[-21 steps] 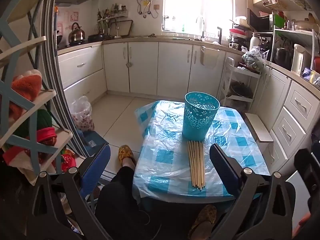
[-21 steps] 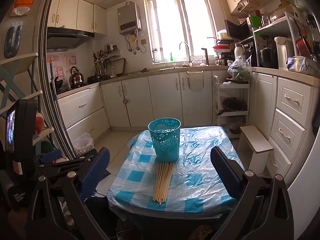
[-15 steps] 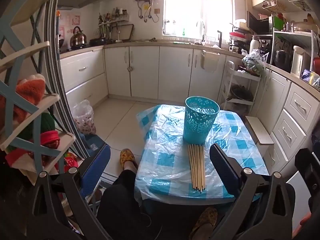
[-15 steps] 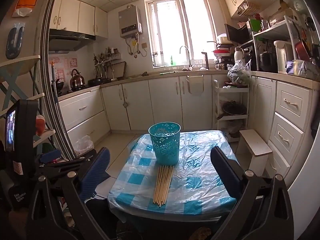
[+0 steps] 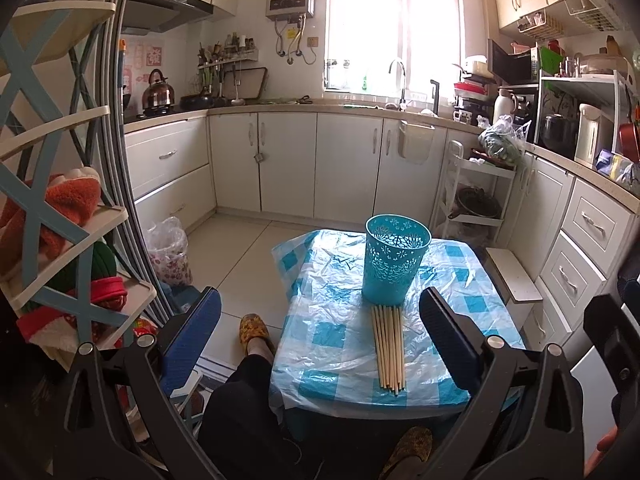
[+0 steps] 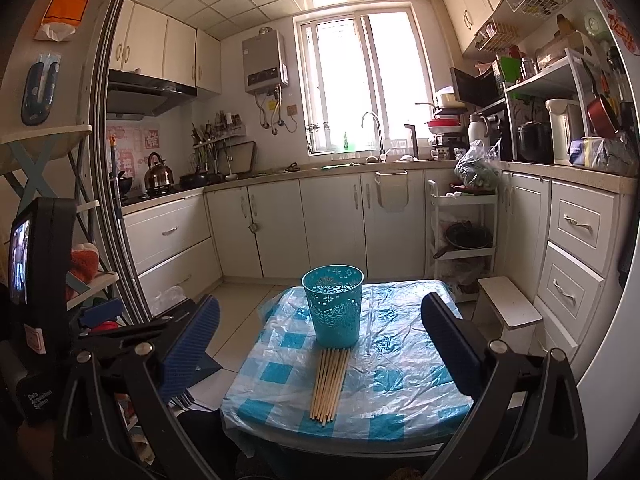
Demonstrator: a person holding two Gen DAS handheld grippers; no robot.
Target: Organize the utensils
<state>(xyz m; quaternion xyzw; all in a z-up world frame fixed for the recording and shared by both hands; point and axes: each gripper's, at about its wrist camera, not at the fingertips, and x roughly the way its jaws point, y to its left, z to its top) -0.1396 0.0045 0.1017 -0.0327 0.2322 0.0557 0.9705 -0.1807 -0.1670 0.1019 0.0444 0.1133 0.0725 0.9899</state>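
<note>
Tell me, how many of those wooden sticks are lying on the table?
About 8 thin wooden chopsticks, side by side on the blue-checked plastic tablecloth, far ends touching the teal perforated plastic basket. Some overlap, so the count is uncertain.

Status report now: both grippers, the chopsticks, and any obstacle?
Left gripper open, empty. Right gripper open, empty. Chopsticks bundled flat on table, tips against teal basket. Nothing in the way.

Open air over your bench

Your only obstacles on the bench (image 6: 400, 360) are the upright basket (image 6: 334, 308) and the chopsticks (image 6: 330, 384) lying flat, touching its base; both sides stand bare. A stool (image 6: 508, 304) sits just right.
</note>
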